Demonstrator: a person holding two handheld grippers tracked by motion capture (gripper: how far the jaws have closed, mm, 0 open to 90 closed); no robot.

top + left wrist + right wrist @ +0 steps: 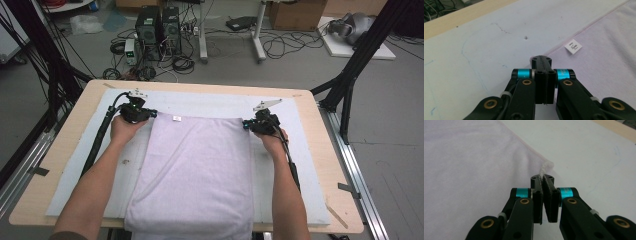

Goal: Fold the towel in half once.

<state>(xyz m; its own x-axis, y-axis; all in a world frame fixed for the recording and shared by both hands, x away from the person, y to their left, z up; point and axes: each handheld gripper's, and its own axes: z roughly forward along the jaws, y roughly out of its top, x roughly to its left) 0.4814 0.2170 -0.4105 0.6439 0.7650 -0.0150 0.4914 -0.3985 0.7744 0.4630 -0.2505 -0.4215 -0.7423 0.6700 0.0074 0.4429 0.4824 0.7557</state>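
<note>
The left gripper [150, 114] is pinching the far left corner of the lavender towel [195, 175], the right gripper [247, 125] is clamping its far right corner, and the towel is lying flat across the pale mat [280, 165] on the tabletop [65, 155].

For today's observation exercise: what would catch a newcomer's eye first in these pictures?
A pale lilac towel lies spread down the middle of the table, with a small white tag at its far edge. The left hand-held gripper and right hand-held gripper are each shut on a far corner of it; the right gripper view shows fabric bunched between its jaws.
</note>
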